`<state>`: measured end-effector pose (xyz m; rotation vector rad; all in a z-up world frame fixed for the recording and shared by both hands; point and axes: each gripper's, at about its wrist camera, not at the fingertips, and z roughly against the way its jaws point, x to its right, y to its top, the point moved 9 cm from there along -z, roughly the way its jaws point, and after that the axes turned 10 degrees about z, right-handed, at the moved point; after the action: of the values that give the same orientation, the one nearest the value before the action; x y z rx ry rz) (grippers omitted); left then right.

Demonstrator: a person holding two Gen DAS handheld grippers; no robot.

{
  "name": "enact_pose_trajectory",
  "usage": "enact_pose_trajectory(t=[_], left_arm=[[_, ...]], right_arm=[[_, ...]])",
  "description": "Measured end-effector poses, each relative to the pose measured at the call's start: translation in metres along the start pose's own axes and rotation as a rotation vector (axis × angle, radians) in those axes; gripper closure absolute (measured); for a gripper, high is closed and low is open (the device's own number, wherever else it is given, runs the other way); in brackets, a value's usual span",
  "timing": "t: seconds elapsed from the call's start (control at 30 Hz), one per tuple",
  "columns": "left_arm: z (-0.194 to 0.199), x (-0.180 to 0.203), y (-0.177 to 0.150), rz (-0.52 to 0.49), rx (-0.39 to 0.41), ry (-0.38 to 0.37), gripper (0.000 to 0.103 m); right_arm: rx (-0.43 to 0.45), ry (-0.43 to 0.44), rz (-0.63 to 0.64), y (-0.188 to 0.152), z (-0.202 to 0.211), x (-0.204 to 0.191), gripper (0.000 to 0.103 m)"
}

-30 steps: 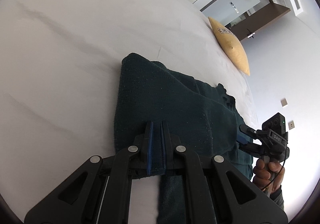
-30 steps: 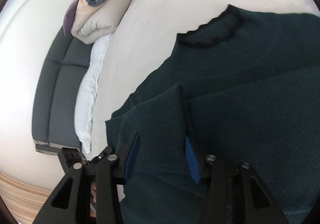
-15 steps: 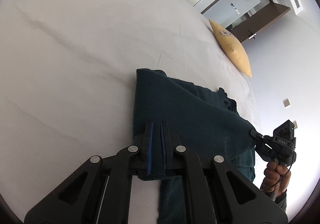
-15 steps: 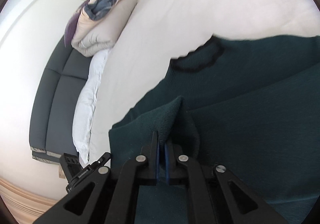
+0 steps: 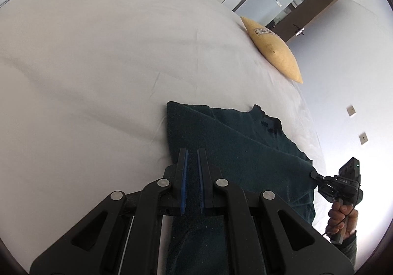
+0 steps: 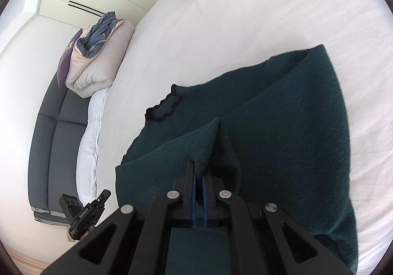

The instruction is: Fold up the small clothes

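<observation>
Gripping pinched folds of a fuzzy dark-green knit sweater (image 6: 282, 127), hem cut off: left gripper (image 5: 192, 154) and right gripper (image 6: 198, 166), jaws closed, over a smooth white bed (image 5: 98, 66).

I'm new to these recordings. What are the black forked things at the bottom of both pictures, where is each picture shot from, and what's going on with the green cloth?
A person holds a two-finger hand tool in each hand, each with its own fisheye camera looking along its fingers. In the left view, the left gripper is shut on a dark green sweater. In the right view, the right gripper is also shut, pinching a fold of that sweater. It lies on a white bed, a yellow cushion at the far edge.
</observation>
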<state>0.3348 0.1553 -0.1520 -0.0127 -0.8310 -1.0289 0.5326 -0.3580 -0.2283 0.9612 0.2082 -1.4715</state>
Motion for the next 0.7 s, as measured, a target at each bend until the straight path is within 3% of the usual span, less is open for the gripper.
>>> enact_pose_trajectory(t=[0.13, 0.47, 0.7], left_arm=[[-0.022, 0.011, -0.001, -0.036, -0.032, 0.034, 0.097], [-0.060, 0.017, -0.017, -0.126, -0.092, 0.125, 0.097], [-0.053, 0.026, -0.014, -0.150, -0.052, 0.130, 0.097]], right_arm=[[-0.054, -0.046, 0.025, -0.009, -0.009, 0.005, 0.097], [-0.038, -0.079, -0.002, -0.010, 0.002, 0.022, 0.098], [-0.034, -0.094, -0.013, -0.018, 0.004, 0.028, 0.098]])
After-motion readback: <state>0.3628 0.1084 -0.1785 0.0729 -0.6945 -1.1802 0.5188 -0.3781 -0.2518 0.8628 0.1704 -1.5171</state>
